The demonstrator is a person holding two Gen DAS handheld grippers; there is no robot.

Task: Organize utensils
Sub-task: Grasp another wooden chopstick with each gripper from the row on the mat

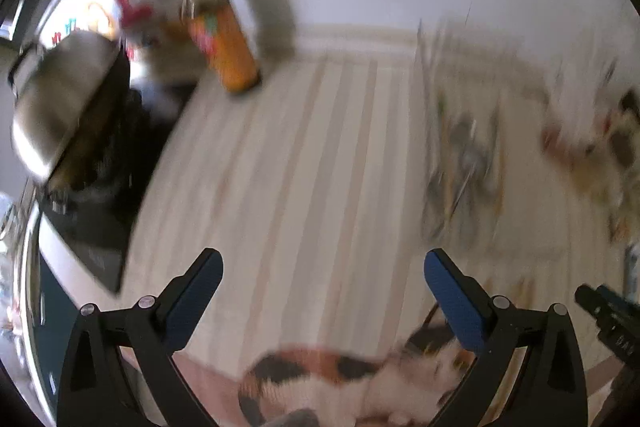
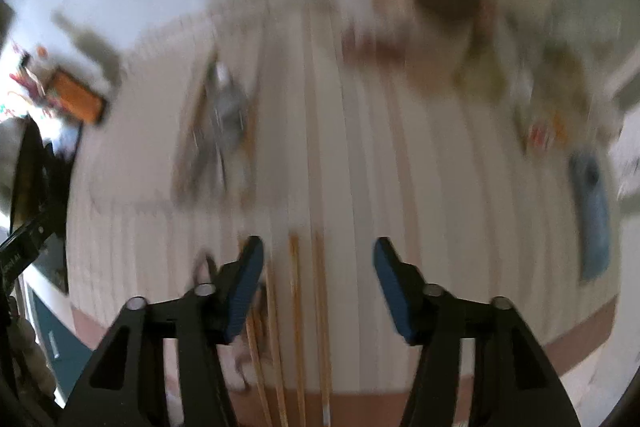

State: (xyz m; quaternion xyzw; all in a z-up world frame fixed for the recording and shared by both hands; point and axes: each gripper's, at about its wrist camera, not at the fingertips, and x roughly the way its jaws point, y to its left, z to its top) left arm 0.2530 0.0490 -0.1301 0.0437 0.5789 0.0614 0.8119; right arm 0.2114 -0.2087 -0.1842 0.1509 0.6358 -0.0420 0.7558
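Your left gripper stands spread wide with nothing between its blue pads, above the pale striped counter; a blurred cluster of utensils lies ahead to its right. Your right gripper is partly open and empty, with thin wooden chopsticks on the counter between its fingers, untouched.
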